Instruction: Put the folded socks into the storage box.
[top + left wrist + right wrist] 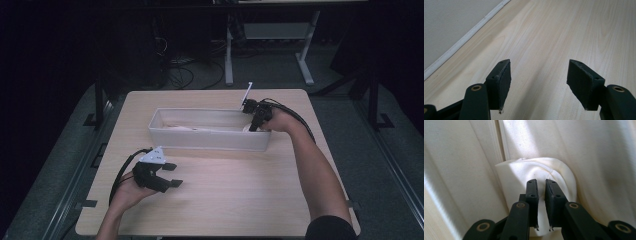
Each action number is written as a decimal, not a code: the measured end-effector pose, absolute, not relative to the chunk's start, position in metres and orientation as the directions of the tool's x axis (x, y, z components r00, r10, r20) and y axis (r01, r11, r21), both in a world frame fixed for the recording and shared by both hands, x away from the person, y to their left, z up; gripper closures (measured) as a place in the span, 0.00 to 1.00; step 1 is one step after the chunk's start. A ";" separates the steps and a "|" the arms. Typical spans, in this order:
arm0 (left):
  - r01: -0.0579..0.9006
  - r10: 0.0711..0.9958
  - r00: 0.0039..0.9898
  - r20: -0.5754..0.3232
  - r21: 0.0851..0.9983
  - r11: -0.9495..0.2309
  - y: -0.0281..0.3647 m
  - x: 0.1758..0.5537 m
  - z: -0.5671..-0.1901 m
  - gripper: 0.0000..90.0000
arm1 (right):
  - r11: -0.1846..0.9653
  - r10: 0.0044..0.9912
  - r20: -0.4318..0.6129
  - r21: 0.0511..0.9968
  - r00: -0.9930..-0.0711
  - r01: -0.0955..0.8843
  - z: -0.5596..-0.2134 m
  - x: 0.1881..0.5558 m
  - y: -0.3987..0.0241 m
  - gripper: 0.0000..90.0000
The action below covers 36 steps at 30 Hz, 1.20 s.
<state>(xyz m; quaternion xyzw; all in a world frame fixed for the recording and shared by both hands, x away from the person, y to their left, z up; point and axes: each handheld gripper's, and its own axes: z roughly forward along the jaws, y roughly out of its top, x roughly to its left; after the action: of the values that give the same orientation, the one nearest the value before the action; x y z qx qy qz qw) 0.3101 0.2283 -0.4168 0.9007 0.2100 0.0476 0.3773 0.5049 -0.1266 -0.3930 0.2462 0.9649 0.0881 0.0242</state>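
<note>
A long white fabric bin lies across the middle of the wooden table. My right gripper reaches down into the bin's right end. In the right gripper view its jaws stand almost together, pinching a fold of a rolled white cloth that rests against the bin's inner wall, beside a seam. My left gripper rests low over the table in front of the bin's left half, open, with bare wood between its pads. The bin's outer wall shows at the upper left of the left gripper view.
Pale cloth items lie inside the bin toward its left. Bare wood stretches in front of the left gripper. Beyond the table's far edge stand white desk legs and loose cables on a dark floor.
</note>
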 end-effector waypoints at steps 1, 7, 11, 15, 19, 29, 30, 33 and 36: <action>0.344 0.415 0.907 -0.074 0.699 -0.627 0.229 0.310 -0.417 0.40 | 0.866 0.475 -0.006 0.182 -0.880 0.466 -0.394 0.505 -0.126 0.89; 0.349 0.419 0.904 -0.078 0.700 -0.623 0.230 0.310 -0.417 0.39 | 0.855 0.482 -0.004 0.219 -0.876 0.470 -0.386 0.504 -0.128 0.83; 0.346 0.421 0.904 -0.073 0.703 -0.621 0.230 0.310 -0.416 0.39 | 0.843 0.493 0.002 0.247 -0.870 0.478 -0.378 0.501 -0.133 0.79; 0.348 0.421 0.904 -0.076 0.704 -0.619 0.229 0.309 -0.416 0.38 | 0.836 0.494 0.001 0.277 -0.870 0.475 -0.370 0.498 -0.137 0.75; 0.354 0.422 0.903 -0.081 0.697 -0.624 0.230 0.308 -0.419 0.37 | 0.822 0.506 0.001 0.301 -0.863 0.483 -0.362 0.495 -0.142 0.72; 0.355 0.426 0.902 -0.078 0.695 -0.625 0.230 0.306 -0.419 0.37 | 0.807 0.513 0.003 0.338 -0.859 0.483 -0.349 0.489 -0.151 0.69; 0.357 0.424 0.902 -0.081 0.695 -0.625 0.230 0.306 -0.419 0.37 | 0.806 0.514 0.005 0.340 -0.858 0.485 -0.348 0.488 -0.152 0.69; 0.357 0.422 0.903 -0.082 0.692 -0.628 0.230 0.307 -0.420 0.37 | 0.801 0.516 0.001 0.352 -0.857 0.483 -0.343 0.485 -0.155 0.68; 0.355 0.420 0.904 -0.082 0.691 -0.629 0.230 0.307 -0.420 0.37 | 0.798 0.515 0.004 0.362 -0.857 0.481 -0.339 0.482 -0.159 0.68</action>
<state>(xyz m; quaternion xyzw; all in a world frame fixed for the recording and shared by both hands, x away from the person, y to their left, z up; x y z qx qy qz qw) 0.3071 0.2301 -0.4202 0.9014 0.2151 0.0434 0.3732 0.4823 -0.1592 -0.3386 0.2629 0.9470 0.1781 0.0476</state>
